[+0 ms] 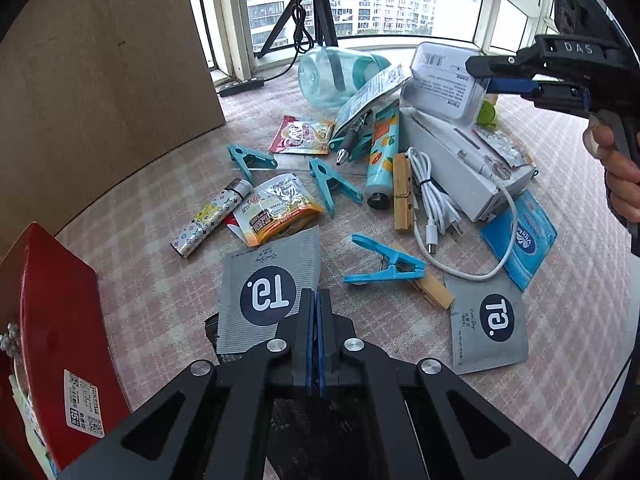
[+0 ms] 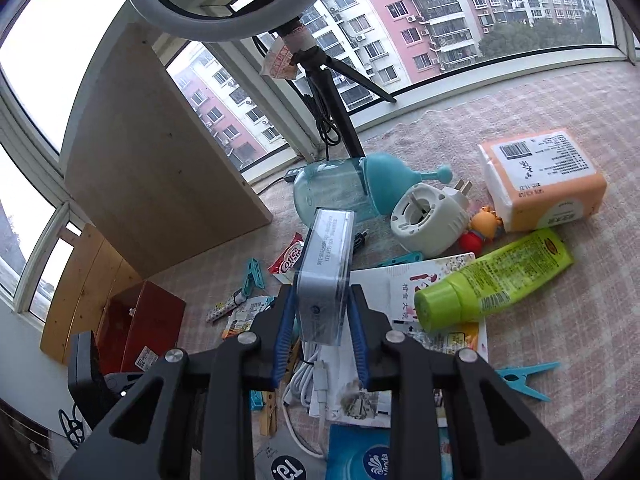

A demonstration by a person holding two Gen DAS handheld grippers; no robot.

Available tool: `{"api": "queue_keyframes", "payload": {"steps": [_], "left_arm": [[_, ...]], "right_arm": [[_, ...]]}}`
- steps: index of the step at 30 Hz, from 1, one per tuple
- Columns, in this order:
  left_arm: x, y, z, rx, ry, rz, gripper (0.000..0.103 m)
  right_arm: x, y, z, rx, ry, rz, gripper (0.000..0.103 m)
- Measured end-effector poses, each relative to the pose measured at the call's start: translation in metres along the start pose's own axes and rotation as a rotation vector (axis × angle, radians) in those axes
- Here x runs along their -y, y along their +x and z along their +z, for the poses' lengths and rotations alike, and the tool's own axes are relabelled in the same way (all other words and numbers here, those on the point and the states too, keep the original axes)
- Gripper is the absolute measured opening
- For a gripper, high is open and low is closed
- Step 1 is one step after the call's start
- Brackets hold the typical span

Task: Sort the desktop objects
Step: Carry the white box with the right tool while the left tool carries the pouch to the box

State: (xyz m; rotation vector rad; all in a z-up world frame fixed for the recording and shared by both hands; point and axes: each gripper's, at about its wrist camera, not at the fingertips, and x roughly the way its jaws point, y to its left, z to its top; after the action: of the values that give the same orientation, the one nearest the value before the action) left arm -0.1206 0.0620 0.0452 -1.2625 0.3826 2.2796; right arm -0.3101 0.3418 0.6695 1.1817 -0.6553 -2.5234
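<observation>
Across the left wrist view, a bench (image 1: pixel 560 168) covered in pink checked cloth runs up to a curved window wall, with a plywood panel (image 1: pixel 100 80) standing at its left and a tripod (image 1: pixel 316 12) at the sill. Bare cloth lies along the left side beside the panel and at the lower right; the middle is crowded. The left claw (image 1: pixel 319 312) is fully closed, its blue pads together on the edge of a grey sachet (image 1: pixel 272 288) marked with a dark circle; whether the sachet is clear of the cloth cannot be told. A second grey sachet (image 1: pixel 486 320) lies flat to the right. Between them rests a blue clip (image 1: pixel 384 266) on a wooden peg (image 1: pixel 434 288). A red box (image 1: pixel 56 320) sits at the left edge; its contents cannot be read. A clear jar (image 1: pixel 332 76) lies on its side near the window. At upper right the right claw (image 1: pixel 480 76) holds a clear-cased box (image 1: pixel 440 80) above a white carton (image 1: pixel 460 160). From the right wrist view, the right claw (image 2: pixel 322 320) grips the same clear-cased box (image 2: pixel 326 268) by its narrow sides, raised above a white cable (image 2: pixel 308 380). The jar (image 2: pixel 332 192) with its teal lid appears empty. A tissue pack (image 2: pixel 544 180) and a green tube (image 2: pixel 492 280) lie to the right, with open cloth beyond them. The red box (image 2: pixel 144 320) stands low at left under the plywood panel (image 2: pixel 160 160).
</observation>
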Motion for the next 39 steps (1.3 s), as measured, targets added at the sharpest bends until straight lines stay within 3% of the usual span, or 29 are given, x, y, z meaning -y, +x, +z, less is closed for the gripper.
{"api": "queue_keyframes", "payload": {"steps": [11,20,27,36,39], "left_arm": [[-0.006,-0.049,0.014,0.092,-0.024,0.006,0.000],[-0.022,-0.084,0.000,0.134,-0.066,0.042,0.000],[-0.075,-0.134,-0.023,0.192,-0.162,0.114,0.000],[-0.172,-0.190,-0.087,0.215,-0.365,0.323,0.000],[-0.198,-0.195,-0.103,0.197,-0.419,0.378,0.000]], "right_arm": [[-0.021,-0.034,-0.008,0.008,-0.082,-0.002,0.026],[-0.053,-0.051,-0.019,0.009,-0.144,0.000,0.026],[-0.127,-0.045,-0.032,-0.013,-0.253,0.062,0.026],[-0.269,0.008,-0.079,-0.091,-0.430,0.209,0.026],[-0.311,0.028,-0.101,-0.107,-0.497,0.211,0.026]]}}
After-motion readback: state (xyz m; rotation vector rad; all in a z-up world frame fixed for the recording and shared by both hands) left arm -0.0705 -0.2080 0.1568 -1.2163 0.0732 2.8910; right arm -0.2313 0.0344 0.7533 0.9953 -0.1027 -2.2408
